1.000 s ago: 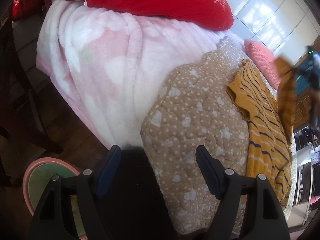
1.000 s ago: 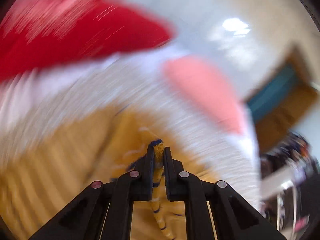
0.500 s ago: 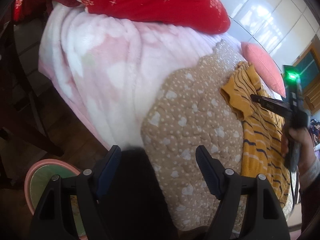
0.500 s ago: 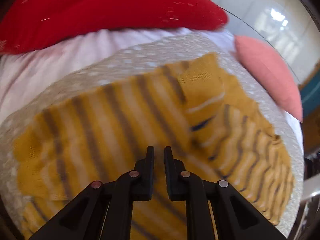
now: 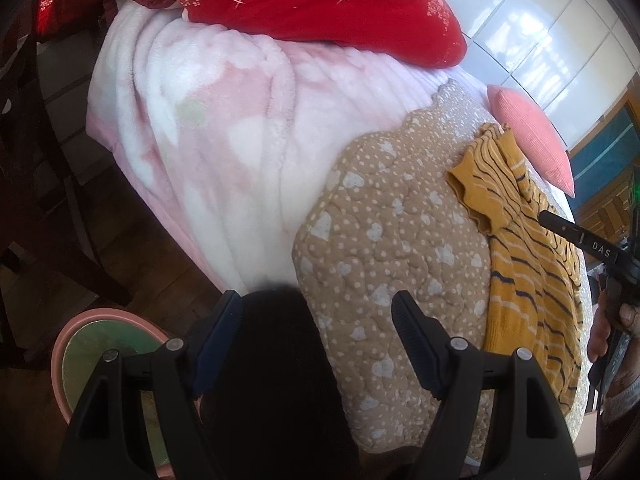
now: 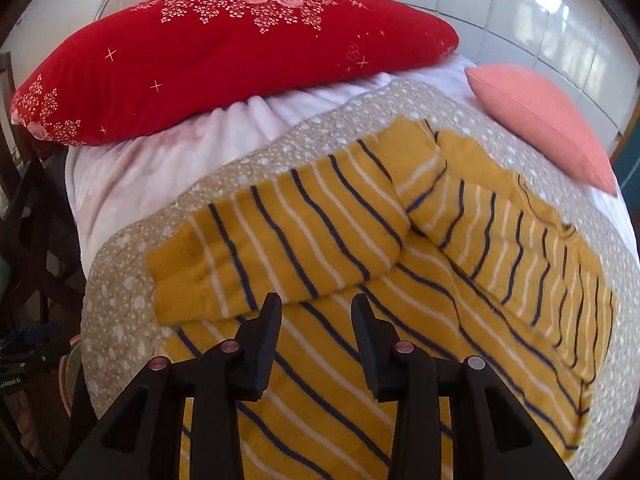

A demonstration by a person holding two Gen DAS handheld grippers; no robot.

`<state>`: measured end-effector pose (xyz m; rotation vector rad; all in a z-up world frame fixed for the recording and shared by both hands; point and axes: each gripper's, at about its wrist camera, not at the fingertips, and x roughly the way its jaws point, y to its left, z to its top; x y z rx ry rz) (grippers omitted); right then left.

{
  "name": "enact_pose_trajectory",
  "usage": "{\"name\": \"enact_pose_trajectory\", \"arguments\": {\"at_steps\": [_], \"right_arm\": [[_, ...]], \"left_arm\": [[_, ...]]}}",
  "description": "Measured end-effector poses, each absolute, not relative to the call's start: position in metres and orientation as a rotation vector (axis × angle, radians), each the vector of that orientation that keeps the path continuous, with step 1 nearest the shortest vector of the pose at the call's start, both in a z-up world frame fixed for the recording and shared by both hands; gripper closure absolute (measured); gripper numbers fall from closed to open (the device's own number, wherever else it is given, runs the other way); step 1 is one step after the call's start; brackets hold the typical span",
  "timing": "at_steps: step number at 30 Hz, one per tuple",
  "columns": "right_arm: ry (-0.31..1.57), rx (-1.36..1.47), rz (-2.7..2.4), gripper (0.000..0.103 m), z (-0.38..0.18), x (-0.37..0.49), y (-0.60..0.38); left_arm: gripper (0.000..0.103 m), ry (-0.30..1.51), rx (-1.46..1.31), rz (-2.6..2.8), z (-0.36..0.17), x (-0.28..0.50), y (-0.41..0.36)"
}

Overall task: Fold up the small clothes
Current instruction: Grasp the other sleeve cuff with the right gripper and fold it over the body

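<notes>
**Above one striped sweater, both grippers empty**

On the tan quilted heart-print mat lies one mustard knit sweater with navy and white stripes, two sleeves folded across its body. My right gripper hovers over it, fingers apart, holding nothing. My left gripper hangs wide open beside the mat. One red pillow and one coral cushion sit behind.

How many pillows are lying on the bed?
2. The red pillow lies at the far end of the bed, on the pink blanket. The small pink pillow lies to its right, beyond the sweater. More may be hidden out of view.
</notes>
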<state>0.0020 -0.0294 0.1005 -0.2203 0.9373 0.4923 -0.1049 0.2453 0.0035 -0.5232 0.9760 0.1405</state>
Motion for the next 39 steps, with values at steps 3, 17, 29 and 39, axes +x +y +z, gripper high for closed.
{"name": "enact_pose_trajectory", "arguments": {"at_steps": [3, 17, 29, 39], "right_arm": [[0.914, -0.251, 0.571, 0.062, 0.101, -0.014, -0.005], [0.853, -0.529, 0.532, 0.091, 0.065, -0.005, 0.103], [0.671, -0.345, 0.772, 0.091, 0.18, 0.013, 0.223], [0.782, -0.157, 0.57, 0.091, 0.187, 0.087, 0.092]], "left_arm": [[0.027, 0.97, -0.516, 0.132, 0.005, -0.107, 0.243], [0.027, 0.975, -0.573, 0.166, -0.005, -0.115, 0.263], [0.027, 0.98, -0.548, 0.178, 0.001, -0.113, 0.26], [0.027, 0.969, -0.51, 0.189, 0.011, -0.112, 0.258]]}}
